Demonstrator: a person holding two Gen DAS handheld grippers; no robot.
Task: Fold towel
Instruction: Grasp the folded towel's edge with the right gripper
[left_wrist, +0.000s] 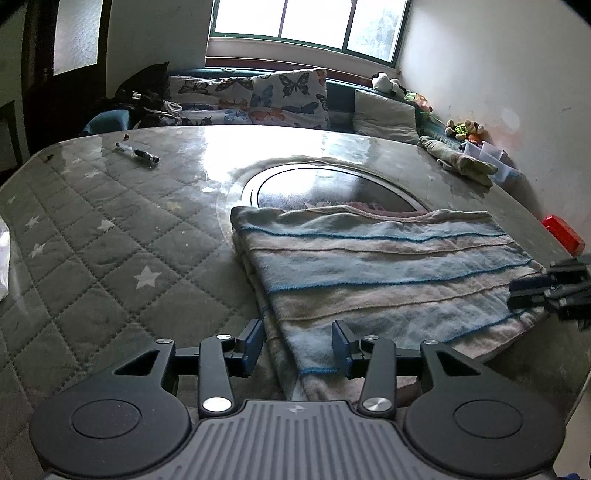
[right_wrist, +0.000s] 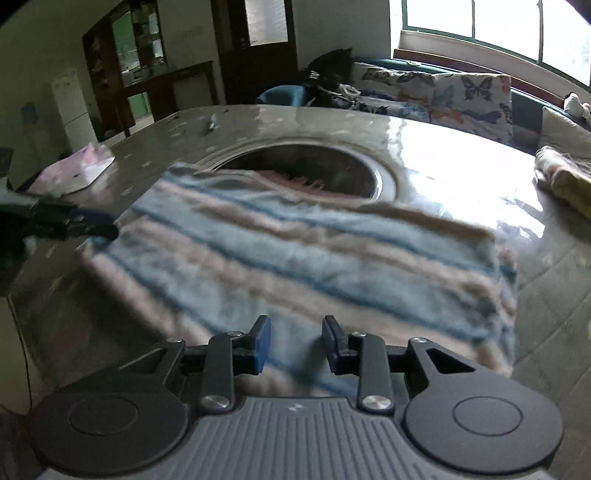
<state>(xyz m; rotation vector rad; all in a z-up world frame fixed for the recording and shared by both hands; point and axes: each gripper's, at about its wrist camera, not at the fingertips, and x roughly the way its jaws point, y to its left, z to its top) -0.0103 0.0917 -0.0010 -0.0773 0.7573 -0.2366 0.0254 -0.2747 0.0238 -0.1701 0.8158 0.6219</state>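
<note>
On the quilted table (left_wrist: 110, 236), near the round inset, lies the folded striped towel (left_wrist: 388, 273); left gripper (left_wrist: 297, 345) and right gripper (right_wrist: 295, 341) (both jaws parted, gripping nothing) hover over its near edge.

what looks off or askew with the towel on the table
The folded towel isn't squared: its layers are offset, with the lower layers sticking out past the top one along the left edge and near corner. Its far edge also hangs over the round inset in the table. Nothing looks spilled or damaged.
</note>
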